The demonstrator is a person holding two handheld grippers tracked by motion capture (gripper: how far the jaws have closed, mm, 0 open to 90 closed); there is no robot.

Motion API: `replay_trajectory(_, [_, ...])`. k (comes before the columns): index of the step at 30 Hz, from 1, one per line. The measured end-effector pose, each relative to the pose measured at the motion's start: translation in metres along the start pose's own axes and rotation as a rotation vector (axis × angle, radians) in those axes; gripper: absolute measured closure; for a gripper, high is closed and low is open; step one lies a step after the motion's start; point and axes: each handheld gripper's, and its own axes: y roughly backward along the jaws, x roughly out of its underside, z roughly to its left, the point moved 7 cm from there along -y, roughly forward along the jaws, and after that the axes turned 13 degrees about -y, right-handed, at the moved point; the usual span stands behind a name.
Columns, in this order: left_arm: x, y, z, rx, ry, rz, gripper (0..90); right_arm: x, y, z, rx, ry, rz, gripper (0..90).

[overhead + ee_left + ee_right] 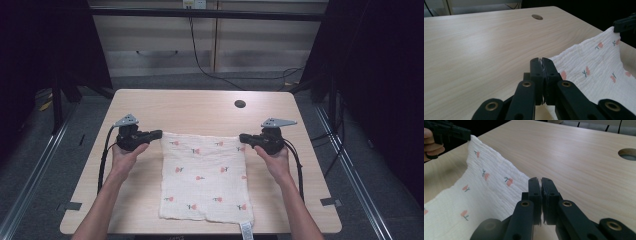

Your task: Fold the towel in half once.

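Note:
A white cloth point(205, 175) printed with small pink flowers is spread on the light wooden table point(200, 107), its near edge hanging at the table's front. My left gripper point(160, 134) is shut on the cloth's far left corner, and the right gripper point(242, 136) is shut on its far right corner. Both corners are lifted a little, with the far edge stretched between them. In the left gripper view my jaws point(541, 61) pinch the cloth point(596, 67). The right gripper view has the jaws point(541, 181) closed on the cloth point(486, 187).
A round cable hole point(240, 104) lies in the table's far right part. A white label point(246, 231) hangs from the cloth's near right corner. Cabinets and a black cable stand behind the table. Dark curtains flank both sides.

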Motion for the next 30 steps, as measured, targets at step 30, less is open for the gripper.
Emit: replay_trajectory(30, [-0.025,0.032,-0.02,0.021,-0.078,0.0,88.3,-0.03,0.014,0.011,0.033,0.073,0.011,86.7])
